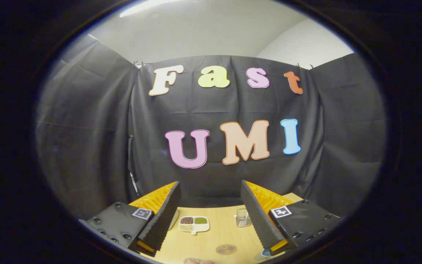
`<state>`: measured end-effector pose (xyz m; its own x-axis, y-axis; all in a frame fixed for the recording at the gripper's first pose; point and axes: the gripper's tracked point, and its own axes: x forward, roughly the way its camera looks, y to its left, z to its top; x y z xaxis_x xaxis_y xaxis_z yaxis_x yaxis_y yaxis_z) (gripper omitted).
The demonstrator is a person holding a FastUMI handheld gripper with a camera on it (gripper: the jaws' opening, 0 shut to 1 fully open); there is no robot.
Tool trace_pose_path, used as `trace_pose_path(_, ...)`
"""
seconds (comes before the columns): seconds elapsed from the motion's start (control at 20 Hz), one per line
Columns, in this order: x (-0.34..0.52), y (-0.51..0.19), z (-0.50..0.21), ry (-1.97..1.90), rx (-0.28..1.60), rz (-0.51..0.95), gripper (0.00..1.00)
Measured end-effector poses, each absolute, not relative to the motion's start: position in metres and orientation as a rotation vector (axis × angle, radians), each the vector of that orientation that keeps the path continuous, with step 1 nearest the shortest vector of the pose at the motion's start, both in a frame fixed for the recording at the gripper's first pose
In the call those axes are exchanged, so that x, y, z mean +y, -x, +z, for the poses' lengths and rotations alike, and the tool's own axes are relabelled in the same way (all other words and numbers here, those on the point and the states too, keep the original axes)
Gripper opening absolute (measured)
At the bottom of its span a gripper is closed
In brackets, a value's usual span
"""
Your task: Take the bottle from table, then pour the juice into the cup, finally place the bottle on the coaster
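Two fingers of the gripper (211,190) stand wide apart, holding nothing. Between them on the wooden worktop (214,234) lie a round coaster (226,249), a divided dish (194,224) and, against the right finger, a clear cup (243,217).

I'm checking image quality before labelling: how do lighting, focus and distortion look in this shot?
Gripper view: even, soft light with no harsh glare; strong fisheye bending at the wall seams; the open gripper is sharp, holding nothing; the table, divided dish and clear cup beyond the fingers are small but fairly clear.
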<state>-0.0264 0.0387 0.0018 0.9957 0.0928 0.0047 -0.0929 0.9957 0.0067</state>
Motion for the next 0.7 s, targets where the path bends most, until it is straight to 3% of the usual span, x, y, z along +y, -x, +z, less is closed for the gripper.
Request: trace_pose_path(0.7,0.056,0.034,-0.03,0.016,0.031,0.095,1.0)
